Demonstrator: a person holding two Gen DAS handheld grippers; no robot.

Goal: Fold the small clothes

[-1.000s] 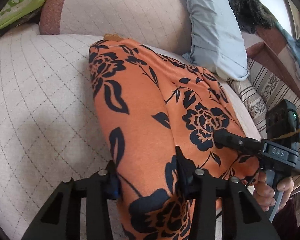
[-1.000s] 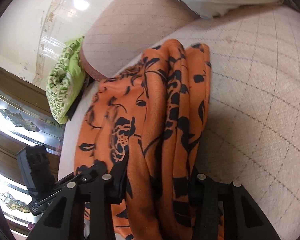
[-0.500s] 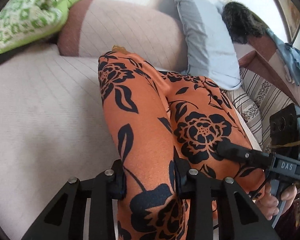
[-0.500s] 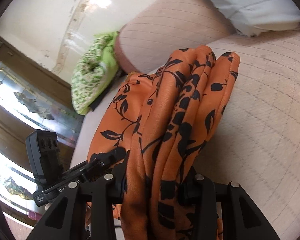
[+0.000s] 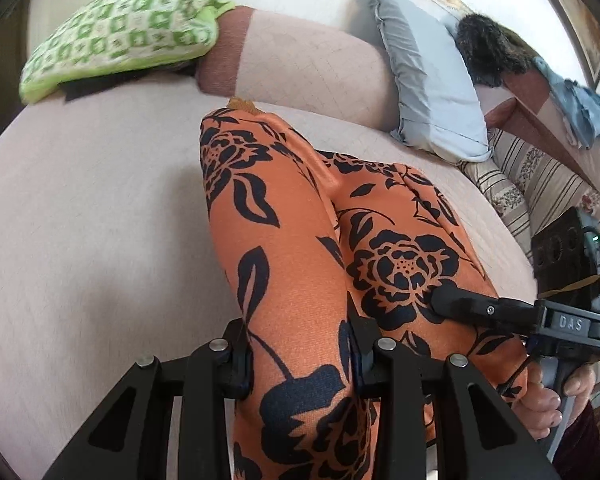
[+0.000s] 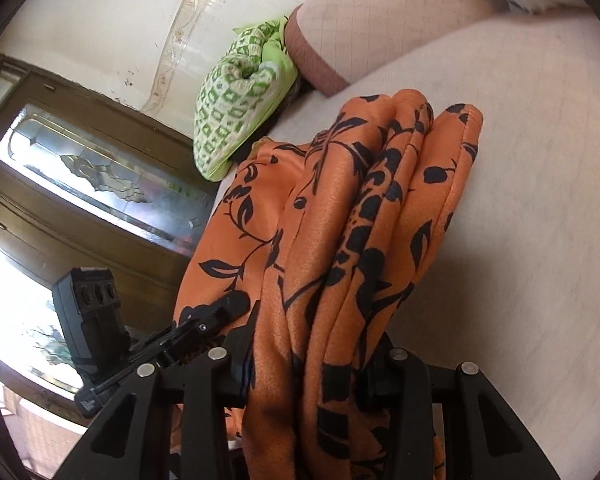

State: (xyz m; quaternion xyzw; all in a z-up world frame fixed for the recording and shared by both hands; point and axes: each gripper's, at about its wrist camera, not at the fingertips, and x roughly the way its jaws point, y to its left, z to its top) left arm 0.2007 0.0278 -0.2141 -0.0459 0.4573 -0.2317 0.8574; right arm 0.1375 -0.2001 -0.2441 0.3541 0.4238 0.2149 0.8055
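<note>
Left tool (image 5: 300, 364) angled down, clenched on bunched orange cloth (image 5: 300, 264), right tool (image 6: 312, 368) gripped its other end, cloth black-flowered, folded in layers, draped over beige sofa (image 5: 80, 220), green cushion (image 5: 120, 40) behind

The orange garment (image 5: 300, 264) was a soft cloth with a slight sheen and a fine woven grain, printed in flat black flowers, and it lay on a matt, quilted beige sofa seat (image 5: 92, 216) stitched in a diamond grid. The left tool (image 5: 300, 364) and the right tool (image 6: 308, 372) were matt black plastic set with small bright metal screw heads. Behind them a green-and-white patterned cloth cushion (image 5: 120, 44) looked knitted and nubby, a pale blue pillow (image 5: 432, 80) smooth, and the door frame (image 6: 80, 216) was dark varnished wood around glossy patterned glass.
</note>
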